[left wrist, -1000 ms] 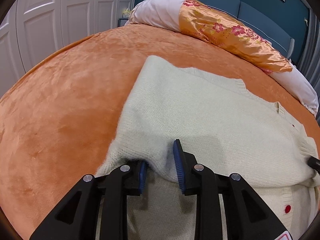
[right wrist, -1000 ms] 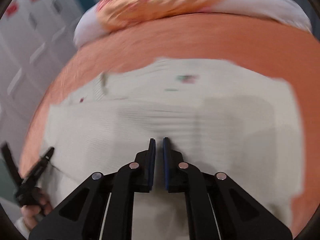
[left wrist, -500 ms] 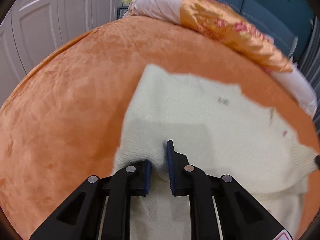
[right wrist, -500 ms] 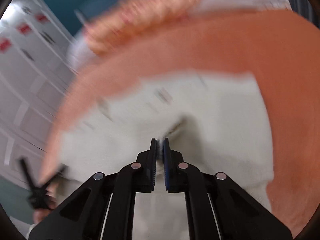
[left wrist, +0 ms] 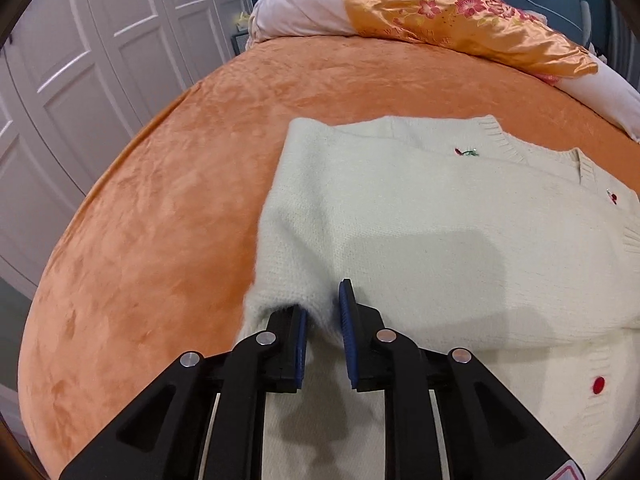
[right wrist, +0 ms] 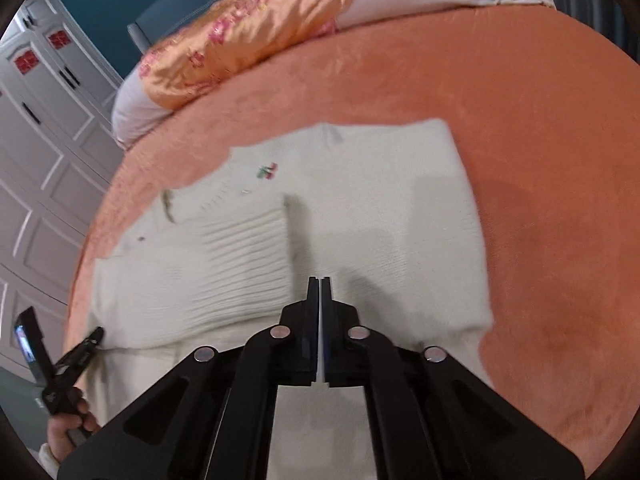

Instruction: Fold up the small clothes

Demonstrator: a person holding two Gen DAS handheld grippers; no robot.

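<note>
Cream knit cardigan [left wrist: 420, 224], fuzzy, ribbed cuffs, red buttons, lies folded on plush orange bedspread [left wrist: 168, 208] ahead of both tongs. Versus half second back: sharper view, embroidery now readable. Left tongs [left wrist: 323, 320] just widened slightly, knit fold between pads, loosely pinched. Right tongs [right wrist: 320, 312] pressed together, empty, over cardigan.

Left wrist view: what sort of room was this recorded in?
Most likely a bedroom. A bed covered with a plush orange blanket fills the view, an orange floral satin pillow lies at its far end, and white panelled wardrobe doors stand alongside.
</note>
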